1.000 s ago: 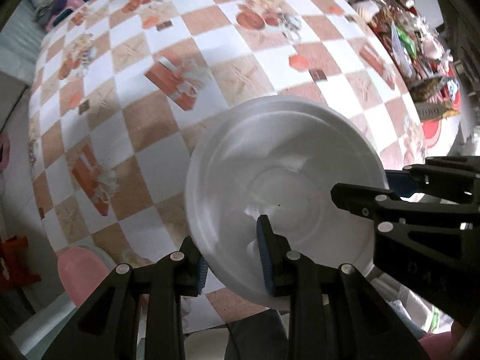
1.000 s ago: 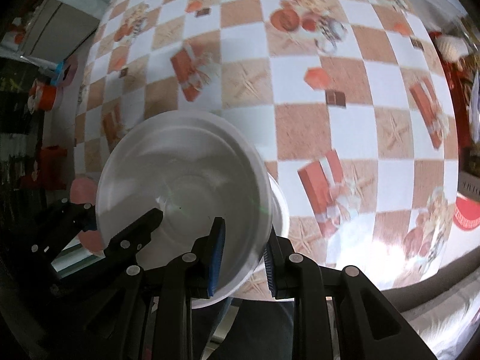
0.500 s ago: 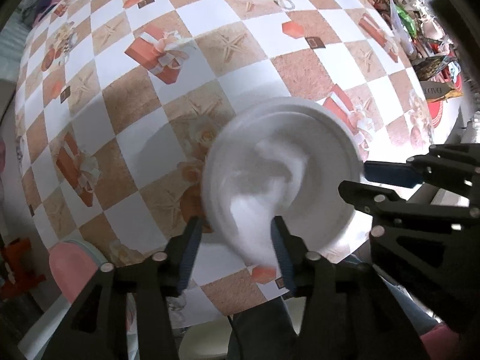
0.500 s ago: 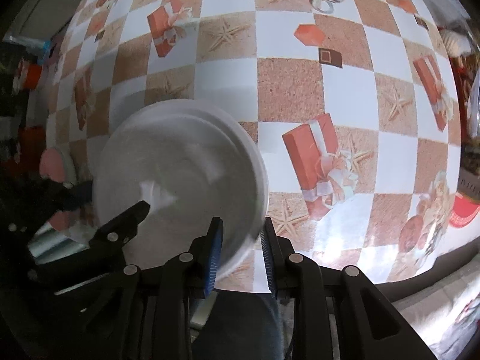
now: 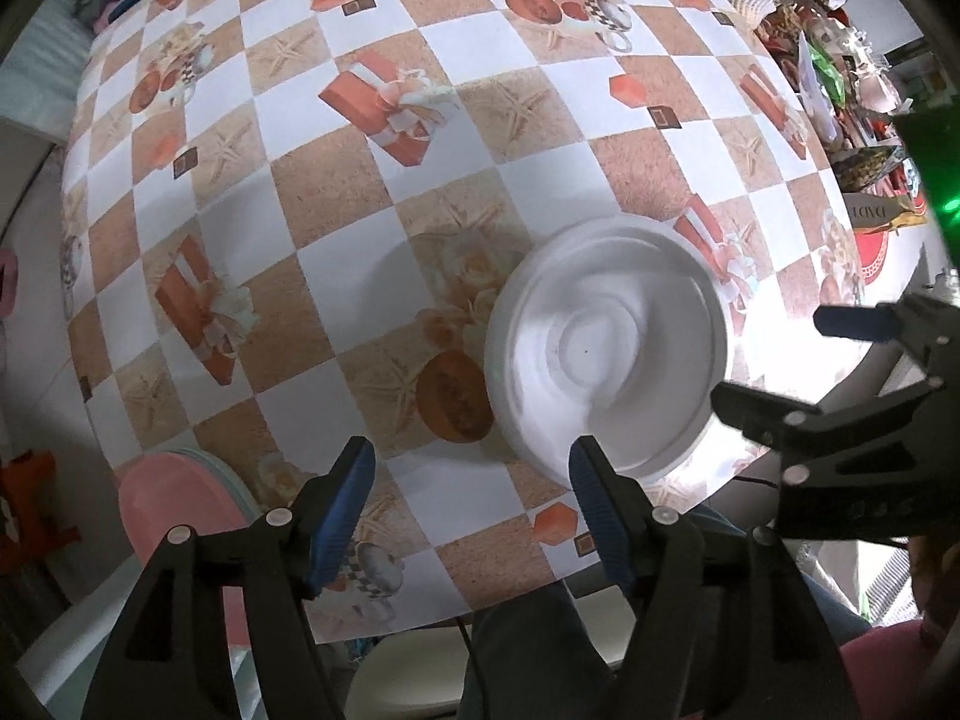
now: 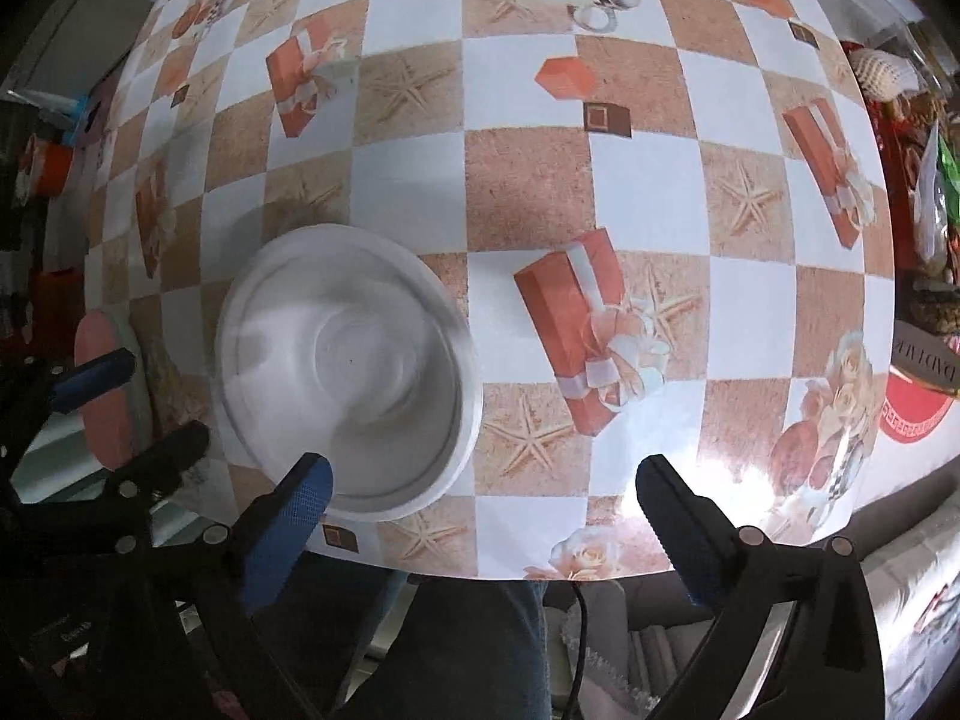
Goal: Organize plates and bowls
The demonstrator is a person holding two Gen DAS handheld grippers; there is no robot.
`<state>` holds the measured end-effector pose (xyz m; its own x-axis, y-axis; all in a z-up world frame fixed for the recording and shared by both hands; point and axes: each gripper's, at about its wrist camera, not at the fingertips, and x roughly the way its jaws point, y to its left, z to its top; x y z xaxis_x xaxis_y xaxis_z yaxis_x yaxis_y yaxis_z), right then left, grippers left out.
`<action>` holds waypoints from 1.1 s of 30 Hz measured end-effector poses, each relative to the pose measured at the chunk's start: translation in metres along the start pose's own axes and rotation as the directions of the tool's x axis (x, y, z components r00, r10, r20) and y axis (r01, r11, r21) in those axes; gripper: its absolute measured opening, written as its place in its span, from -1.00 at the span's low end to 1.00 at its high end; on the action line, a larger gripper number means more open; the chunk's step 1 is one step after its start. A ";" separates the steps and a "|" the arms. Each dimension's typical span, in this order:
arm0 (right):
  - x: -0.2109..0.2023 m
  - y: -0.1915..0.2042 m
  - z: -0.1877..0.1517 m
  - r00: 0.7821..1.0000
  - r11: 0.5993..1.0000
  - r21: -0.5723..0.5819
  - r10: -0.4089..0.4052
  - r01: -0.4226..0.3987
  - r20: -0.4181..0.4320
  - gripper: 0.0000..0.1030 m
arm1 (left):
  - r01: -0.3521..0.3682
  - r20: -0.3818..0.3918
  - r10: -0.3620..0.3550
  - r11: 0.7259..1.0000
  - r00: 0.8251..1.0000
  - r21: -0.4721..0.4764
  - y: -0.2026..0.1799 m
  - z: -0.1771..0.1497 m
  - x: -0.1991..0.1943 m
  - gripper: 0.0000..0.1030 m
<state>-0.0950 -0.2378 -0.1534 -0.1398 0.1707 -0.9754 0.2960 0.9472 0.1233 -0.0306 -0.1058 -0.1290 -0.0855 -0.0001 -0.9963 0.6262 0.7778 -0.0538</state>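
A white bowl (image 5: 606,354) sits upright on the table (image 5: 420,192) near its front edge, on a checked cloth printed with gift boxes, starfish and roses. Its inside is blurred in both views, so whether it is one bowl or a nested pair cannot be told.

The left gripper (image 5: 471,474) points down over the table edge. Its jaws have just been opening and now stand apart. The blue pad of its right-hand finger (image 5: 594,492) overlaps the near rim of the bowl in the picture, but nothing is pinched: the bowl lies off to the right of the gap, and only bare cloth shows between the pads.

The right gripper (image 6: 480,492) has also just been opening, and its fingers are spread very wide. In its own view the bowl lies to the left, with the left-hand finger (image 6: 294,510) in front of the bowl's near rim; whether it touches cannot be told. Between the pads there is only tablecloth.

Each gripper shows at the edge of the other's view, flanking the bowl.

A stack of pink plates (image 5: 180,510) lies at the left edge of the table, near the left gripper and well apart from the bowl. Cluttered packets (image 5: 840,72) crowd the far right side. The person's dark trouser leg (image 6: 474,642) shows below the table edge.
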 end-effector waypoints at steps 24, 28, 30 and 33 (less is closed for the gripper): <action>0.004 0.009 -0.007 1.000 1.000 -0.014 -0.008 0.008 -0.026 0.97 | -0.011 0.011 0.011 1.000 1.000 -0.011 0.000 -0.003 -0.006 0.38; 0.006 0.006 -0.007 1.000 1.000 -0.005 -0.005 0.005 -0.024 0.97 | -0.019 0.012 0.019 1.000 1.000 -0.007 -0.001 -0.002 -0.007 0.38; 0.006 0.005 -0.006 1.000 1.000 -0.001 -0.002 0.002 -0.021 0.97 | -0.021 0.012 0.021 1.000 1.000 -0.003 -0.001 -0.001 -0.006 0.38; 0.007 0.003 -0.006 1.000 1.000 0.000 0.000 0.000 -0.023 0.97 | -0.022 0.010 0.022 1.000 1.000 0.002 -0.002 -0.001 -0.006 0.38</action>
<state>-0.1004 -0.2323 -0.1591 -0.1614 0.1771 -0.9709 0.2965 0.9470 0.1235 -0.0324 -0.1069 -0.1232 -0.0633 0.0108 -0.9979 0.6292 0.7766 -0.0315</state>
